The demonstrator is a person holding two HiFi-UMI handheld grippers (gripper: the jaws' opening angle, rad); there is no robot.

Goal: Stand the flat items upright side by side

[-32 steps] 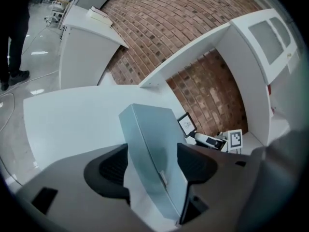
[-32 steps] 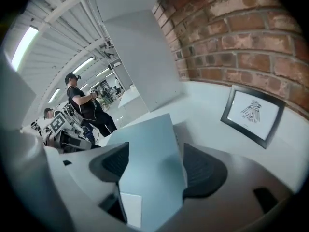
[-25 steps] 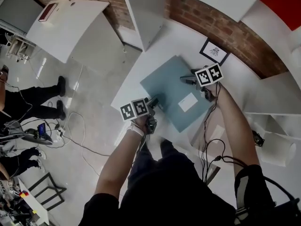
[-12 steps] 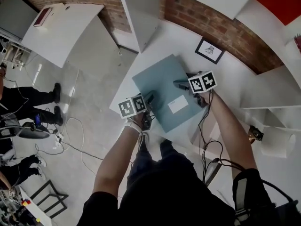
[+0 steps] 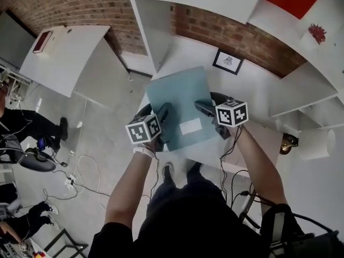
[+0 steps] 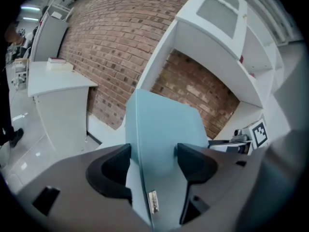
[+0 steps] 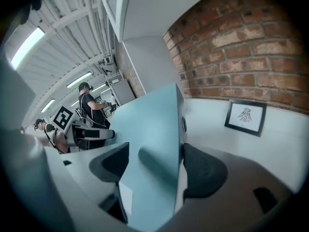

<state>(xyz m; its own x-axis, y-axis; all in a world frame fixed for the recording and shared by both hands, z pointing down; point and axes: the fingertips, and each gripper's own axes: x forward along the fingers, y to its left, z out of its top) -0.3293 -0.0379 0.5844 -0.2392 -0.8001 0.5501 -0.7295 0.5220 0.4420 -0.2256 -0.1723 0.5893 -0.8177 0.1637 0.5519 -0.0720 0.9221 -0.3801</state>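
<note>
Item: teal binder (image 5: 180, 98), held clear above the white counter (image 5: 258, 98). Fingers of left gripper (image 5: 163, 113) and right gripper (image 5: 202, 107) clamp its opposite edges. Hazard: uneven tilting could let it slip or flap open.

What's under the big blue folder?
Only the white desk shows around the blue folder. The patch right beneath it is covered, so anything lying there can't be seen.

flat blue-grey folder (image 5: 177, 102), small white label (image 5: 190, 126) on its face, tilted over white shelf (image 5: 255, 87)
</note>
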